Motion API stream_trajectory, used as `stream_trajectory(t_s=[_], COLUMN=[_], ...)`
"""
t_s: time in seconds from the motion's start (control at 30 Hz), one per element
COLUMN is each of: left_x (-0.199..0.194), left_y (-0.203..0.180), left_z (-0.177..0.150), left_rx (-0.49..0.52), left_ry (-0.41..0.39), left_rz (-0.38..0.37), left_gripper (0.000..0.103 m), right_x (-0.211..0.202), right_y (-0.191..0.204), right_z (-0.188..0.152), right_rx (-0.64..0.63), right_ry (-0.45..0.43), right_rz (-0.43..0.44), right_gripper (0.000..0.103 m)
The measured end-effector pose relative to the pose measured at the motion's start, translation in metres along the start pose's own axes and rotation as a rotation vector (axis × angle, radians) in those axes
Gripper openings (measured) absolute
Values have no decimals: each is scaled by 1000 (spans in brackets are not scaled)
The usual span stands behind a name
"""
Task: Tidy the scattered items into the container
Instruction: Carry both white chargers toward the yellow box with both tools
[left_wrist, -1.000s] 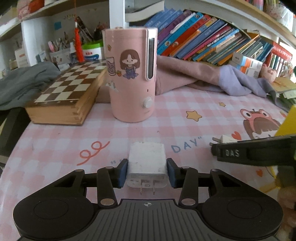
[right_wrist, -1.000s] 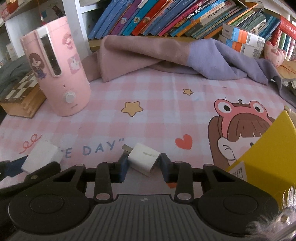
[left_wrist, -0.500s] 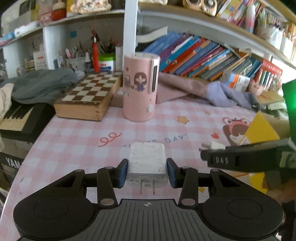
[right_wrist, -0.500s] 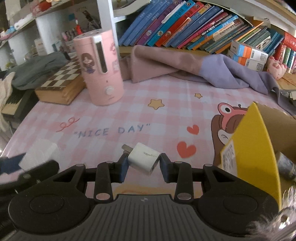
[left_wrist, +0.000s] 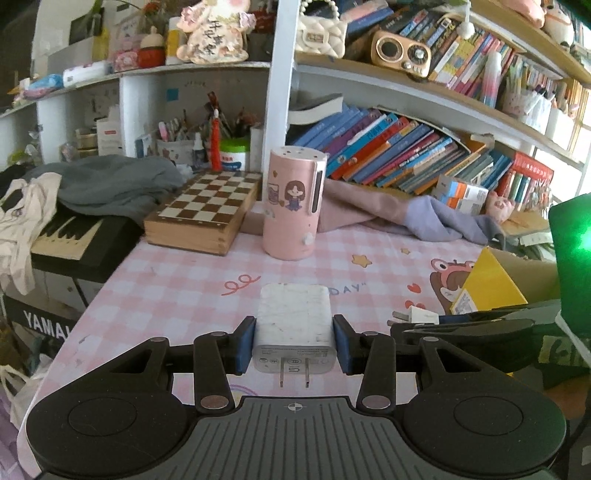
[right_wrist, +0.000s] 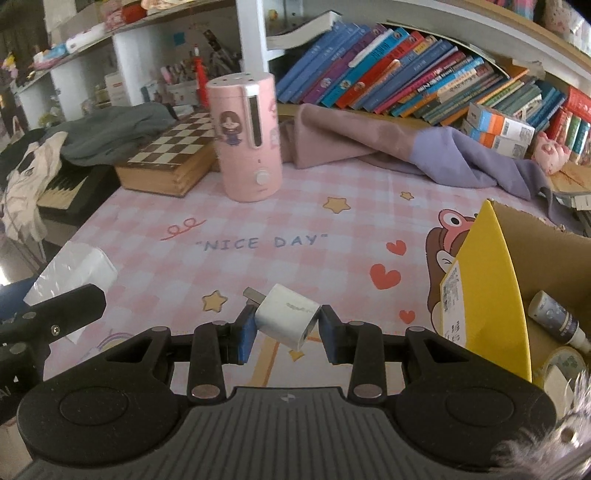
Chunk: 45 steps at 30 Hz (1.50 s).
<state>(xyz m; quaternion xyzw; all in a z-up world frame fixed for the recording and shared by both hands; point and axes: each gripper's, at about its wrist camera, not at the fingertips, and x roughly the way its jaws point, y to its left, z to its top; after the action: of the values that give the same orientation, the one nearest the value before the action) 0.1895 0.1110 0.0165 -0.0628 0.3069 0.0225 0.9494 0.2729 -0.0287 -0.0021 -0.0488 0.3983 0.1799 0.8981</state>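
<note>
The large white charger block (left_wrist: 294, 317) looks like matt, scuffed plastic with metal prongs; the folding chessboard box (left_wrist: 201, 214) is smooth wood; the yellow-flapped box (right_wrist: 517, 258) is cardboard.

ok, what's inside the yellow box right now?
In the right wrist view, the yellow box holds a small bottle and a tape roll. Its flap and the picture edge hide the rest.

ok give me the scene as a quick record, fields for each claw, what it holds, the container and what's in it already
left claw: shut on large white charger, prongs facing the camera
right claw: shut on small white plug, held tilted
container: yellow cardboard box, open, on the right of the table
already in container: small bottle, tape roll
surface: pink checked mat
nearby: pink humidifier, chessboard box
</note>
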Motion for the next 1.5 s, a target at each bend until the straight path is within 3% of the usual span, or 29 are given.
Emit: stream_trajectory(t_s=[0.57,1.5], left_x=[-49,-147], left_y=[8,-13], left_z=[-20,-76], left_rx=[-36,63], left_ry=[-50,-70], left_rz=[-26,-114], left_gripper=[42,42], right_x=[-52,-151], right_y=[25,33], right_z=[-28,-123], right_rx=[-64,63], right_ry=[-51,-102], right_rz=[-1,-44], right_gripper=[34,34])
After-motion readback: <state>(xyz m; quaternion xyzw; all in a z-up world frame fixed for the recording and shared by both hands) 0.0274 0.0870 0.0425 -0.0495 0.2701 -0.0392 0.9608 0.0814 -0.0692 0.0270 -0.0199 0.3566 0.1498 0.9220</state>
